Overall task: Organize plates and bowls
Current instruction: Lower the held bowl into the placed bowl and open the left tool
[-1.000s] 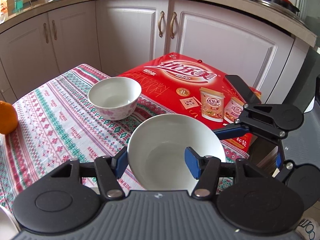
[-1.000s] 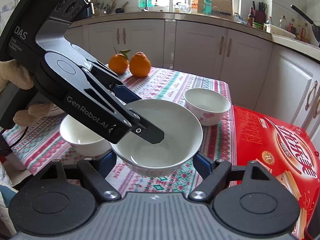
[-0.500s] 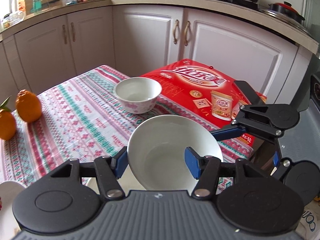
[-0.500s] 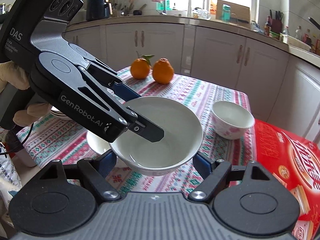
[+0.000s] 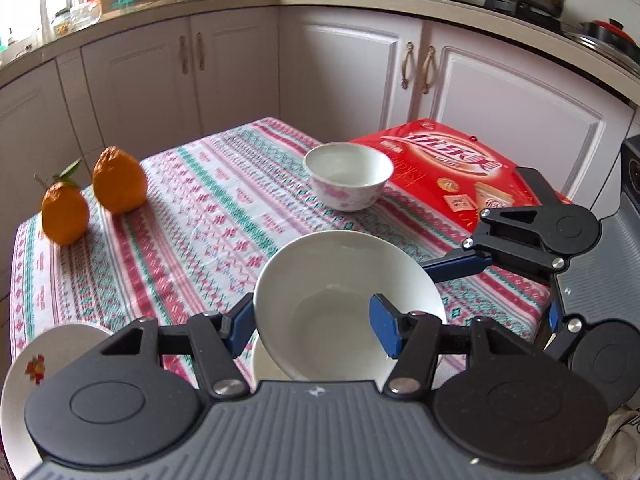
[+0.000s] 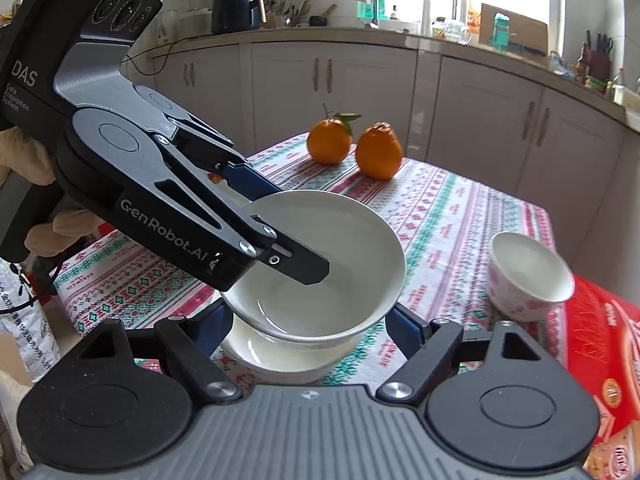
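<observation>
A: What had changed in that last second?

B: Both hands had carried the white bowl (image 6: 320, 264) across the surface (image 5: 208, 216). A moment earlier it hung beside a second white bowl (image 6: 276, 354); at this point it hovered right above that one, not yet seated. The two oranges (image 5: 92, 196) had also slid further into the left wrist view, so the whole rig had swung that way.

A: And the grip?

B: Unchanged. The left gripper (image 5: 316, 320) was clenched on the bowl's rim, one blue finger inside the basin and the other outside the wall. The right gripper (image 6: 308, 330) had its fingers against the bowl's outer sides from below; it looked like it was grasping it too, though the contact was partly hidden.

A: So what did it mean for the job?

B: Probably a stacking step, nearly lined up; lowering seemed to be what remained.

A: Materials?

B: The bowls were glossy, smooth ceramic, round with flared rims. The floral bowl (image 5: 348, 176) was smaller and steeper, printed with pink flowers. The cloth was a woven, patterned fabric in red and green bands. A flower-marked plate (image 5: 44, 360) sat at the near edge.
</observation>
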Demonstrator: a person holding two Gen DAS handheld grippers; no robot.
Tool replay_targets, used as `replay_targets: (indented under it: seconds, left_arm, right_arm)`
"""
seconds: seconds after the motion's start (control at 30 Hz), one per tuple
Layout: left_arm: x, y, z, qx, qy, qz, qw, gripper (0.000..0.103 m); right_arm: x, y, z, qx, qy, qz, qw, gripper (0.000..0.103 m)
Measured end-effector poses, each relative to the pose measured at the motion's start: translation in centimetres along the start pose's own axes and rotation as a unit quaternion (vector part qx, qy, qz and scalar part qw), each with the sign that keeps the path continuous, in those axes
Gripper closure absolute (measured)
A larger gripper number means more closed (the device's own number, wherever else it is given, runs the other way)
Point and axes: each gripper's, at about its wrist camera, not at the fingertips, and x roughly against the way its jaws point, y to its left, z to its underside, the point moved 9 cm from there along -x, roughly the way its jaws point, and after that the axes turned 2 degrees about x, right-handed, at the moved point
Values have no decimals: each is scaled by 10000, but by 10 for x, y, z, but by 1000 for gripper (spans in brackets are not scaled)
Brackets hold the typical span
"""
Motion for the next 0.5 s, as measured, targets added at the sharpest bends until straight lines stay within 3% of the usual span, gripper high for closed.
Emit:
replay_targets:
  seconds: [0.5]
  left_arm:
    - [-12, 11, 20, 239, 96, 100, 9996, 44]
  right_arm:
    - [-18, 6, 12, -31, 262, -122, 9996, 16]
